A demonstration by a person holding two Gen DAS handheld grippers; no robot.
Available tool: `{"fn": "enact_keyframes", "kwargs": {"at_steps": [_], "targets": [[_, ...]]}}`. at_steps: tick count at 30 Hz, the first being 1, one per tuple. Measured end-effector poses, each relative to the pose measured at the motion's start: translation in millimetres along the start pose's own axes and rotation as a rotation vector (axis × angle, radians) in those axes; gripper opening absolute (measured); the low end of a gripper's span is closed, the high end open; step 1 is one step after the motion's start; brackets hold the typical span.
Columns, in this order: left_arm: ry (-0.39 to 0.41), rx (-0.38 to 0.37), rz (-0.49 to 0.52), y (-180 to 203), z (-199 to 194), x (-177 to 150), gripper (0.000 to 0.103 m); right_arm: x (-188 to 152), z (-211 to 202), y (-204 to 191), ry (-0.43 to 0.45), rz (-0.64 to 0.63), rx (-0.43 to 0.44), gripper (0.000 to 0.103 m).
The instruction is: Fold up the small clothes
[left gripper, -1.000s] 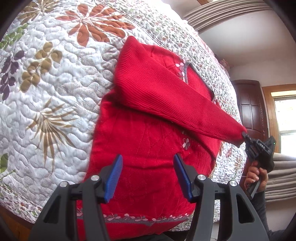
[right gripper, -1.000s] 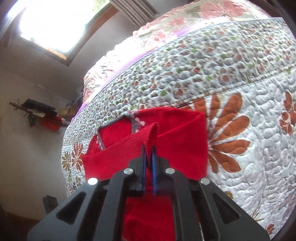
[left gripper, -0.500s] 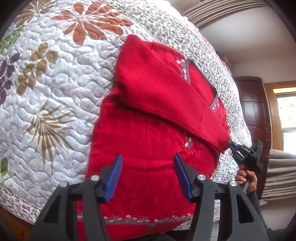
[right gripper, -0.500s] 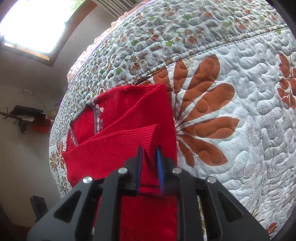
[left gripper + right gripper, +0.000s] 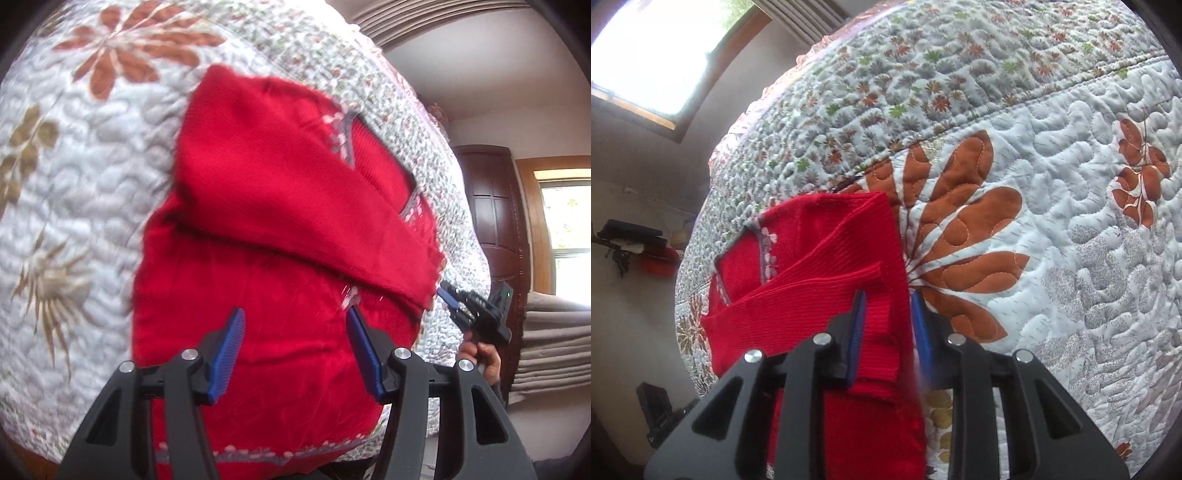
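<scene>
Left wrist view shows your left gripper spread wide and empty above the red knitted sweater on the white floral quilted bedspread, while at three o'clock your right gripper stands parted around the folded-over ribbed sleeve.

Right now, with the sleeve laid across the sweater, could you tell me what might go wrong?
The right gripper is open but the cuff sits between its fingers; withdrawing could drag the sleeve off its fold. The sweater lies near the quilt edge, so a tug might slide it off.
</scene>
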State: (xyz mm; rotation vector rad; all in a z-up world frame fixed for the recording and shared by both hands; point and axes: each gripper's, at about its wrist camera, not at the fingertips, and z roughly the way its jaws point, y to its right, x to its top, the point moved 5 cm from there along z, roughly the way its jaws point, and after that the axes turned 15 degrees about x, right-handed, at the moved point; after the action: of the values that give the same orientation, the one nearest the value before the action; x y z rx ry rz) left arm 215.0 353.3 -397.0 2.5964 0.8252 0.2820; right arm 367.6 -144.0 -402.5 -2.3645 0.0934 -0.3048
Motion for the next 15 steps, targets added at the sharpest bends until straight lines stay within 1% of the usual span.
{"fn": "enact_keyframes", "kwargs": {"at_steps": [1,2,5,6,8,10,11,12,13,14,15], "targets": [[0.006,-0.026,-0.008,2,3,11,0.062,-4,0,-6,-0.008,-0.005,0.02,0.026],[0.01,-0.035,-0.012,4,7,21,0.062,-9,2,-12,-0.024,-0.018,0.029,0.025],[0.006,-0.029,-0.01,1,27,54,0.062,-24,18,-16,-0.083,-0.036,0.029,0.025],[-0.001,-0.025,-0.011,-1,33,60,0.062,-28,24,-15,-0.097,-0.034,0.02,0.025],[-0.019,0.018,-0.011,-12,48,72,0.062,-32,34,-7,-0.121,-0.024,0.0,0.025],[-0.045,0.033,-0.023,-24,60,77,0.06,-33,39,0,-0.127,-0.015,-0.021,0.017],[-0.056,0.024,-0.029,-28,62,77,0.059,-33,38,2,-0.126,-0.011,-0.027,0.017],[-0.061,0.021,-0.035,-31,62,77,0.055,-33,35,3,-0.123,-0.004,-0.027,0.017],[-0.06,0.023,-0.037,-33,59,76,0.055,-34,30,2,-0.118,-0.005,-0.029,0.022],[-0.046,0.026,-0.039,-34,50,75,0.056,-36,23,0,-0.112,-0.01,-0.028,0.026],[-0.029,0.023,-0.04,-36,42,72,0.062,-39,14,-3,-0.106,-0.015,-0.024,0.029]]}}
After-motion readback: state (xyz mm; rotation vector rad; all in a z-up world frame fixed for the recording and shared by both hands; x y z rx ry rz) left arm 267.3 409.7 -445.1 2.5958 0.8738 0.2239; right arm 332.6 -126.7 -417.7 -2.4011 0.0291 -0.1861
